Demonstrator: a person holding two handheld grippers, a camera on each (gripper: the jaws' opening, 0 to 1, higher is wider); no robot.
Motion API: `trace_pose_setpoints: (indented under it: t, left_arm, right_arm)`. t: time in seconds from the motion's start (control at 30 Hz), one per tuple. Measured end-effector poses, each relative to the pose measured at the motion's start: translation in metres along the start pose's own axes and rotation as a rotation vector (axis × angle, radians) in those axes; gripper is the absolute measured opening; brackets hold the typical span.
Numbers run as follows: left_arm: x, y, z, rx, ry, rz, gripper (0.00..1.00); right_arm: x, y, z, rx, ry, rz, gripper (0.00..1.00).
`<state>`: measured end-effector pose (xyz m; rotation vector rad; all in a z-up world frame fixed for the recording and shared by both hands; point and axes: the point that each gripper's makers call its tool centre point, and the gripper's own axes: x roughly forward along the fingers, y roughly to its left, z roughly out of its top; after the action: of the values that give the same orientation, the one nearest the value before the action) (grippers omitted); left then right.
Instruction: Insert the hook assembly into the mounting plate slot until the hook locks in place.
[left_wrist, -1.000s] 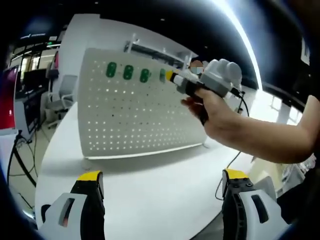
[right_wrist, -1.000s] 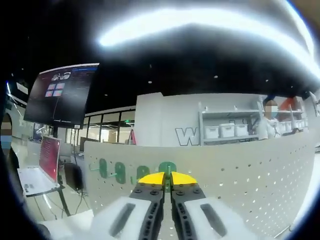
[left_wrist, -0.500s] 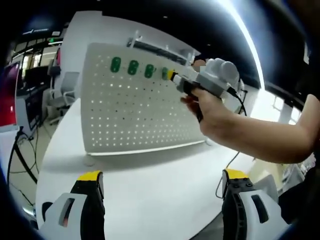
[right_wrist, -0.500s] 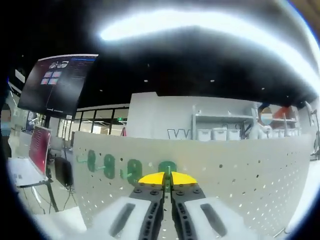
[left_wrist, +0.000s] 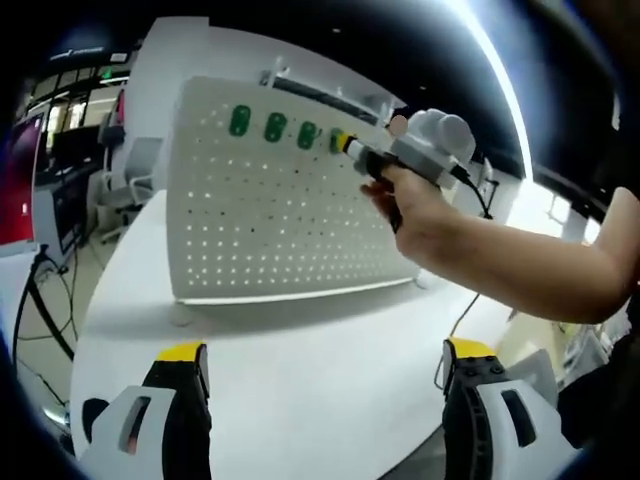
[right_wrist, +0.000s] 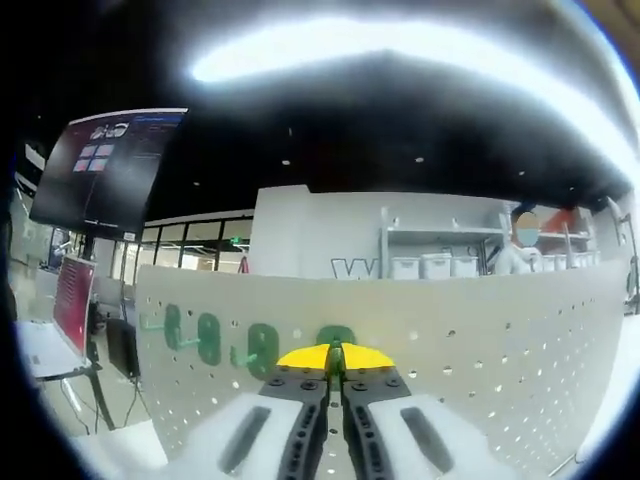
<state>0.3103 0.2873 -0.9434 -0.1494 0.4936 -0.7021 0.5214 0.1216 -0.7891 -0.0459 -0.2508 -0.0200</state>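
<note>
Pressed up to the white pegboard (left_wrist: 270, 210) — right gripper (right_wrist: 334, 357), jaws clamped together on a thin green hook (right_wrist: 335, 352), its tip now meeting the top row of holes at about 12 o'clock in the right gripper view. Closer than a second ago, with the board's upper edge dropped nearer the yellow pads. Three green hooks (left_wrist: 273, 126) already seated to the left. Idle over the table (left_wrist: 300, 370) at 6 o'clock — left gripper (left_wrist: 325, 410), jaws wide apart, holding nothing. Insertion apparently begun; locking not yet confirmed.
</note>
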Motion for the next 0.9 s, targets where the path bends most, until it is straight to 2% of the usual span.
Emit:
trace_pose_setpoints:
  t: [0.2, 0.3, 0.47, 0.57, 0.73, 0.9]
  left_arm:
    - [0.0009, 0.0008, -0.0005, -0.009, -0.002, -0.002, 0.98]
    - [0.0007, 0.0011, -0.0012, -0.008, -0.001, -0.002, 0.98]
    - [0.0007, 0.0014, -0.0035, -0.019, -0.002, -0.005, 0.98]
    - [0.0018, 0.0011, -0.0044, -0.021, -0.002, -0.009, 0.98]
    - [0.0036, -0.0006, -0.0035, -0.026, -0.007, -0.015, 0.97]
    - [0.0055, -0.0026, -0.0022, -0.029, -0.011, -0.022, 0.97]
  right_arm:
    - [0.0009, -0.0011, -0.0016, 0.011, -0.013, -0.011, 0.0]
    - [0.0007, 0.0002, -0.0015, -0.027, -0.027, -0.003, 0.0]
    - [-0.0022, 0.0005, -0.0007, -0.007, 0.006, 0.016, 0.0]
    - [-0.0019, 0.0013, -0.004, 0.062, 0.063, 0.023, 0.0]
    - [-0.0015, 0.0014, -0.0044, 0.03, 0.094, 0.051, 0.0]
    - [-0.0026, 0.001, -0.0043, 0.047, 0.1, 0.055, 0.0]
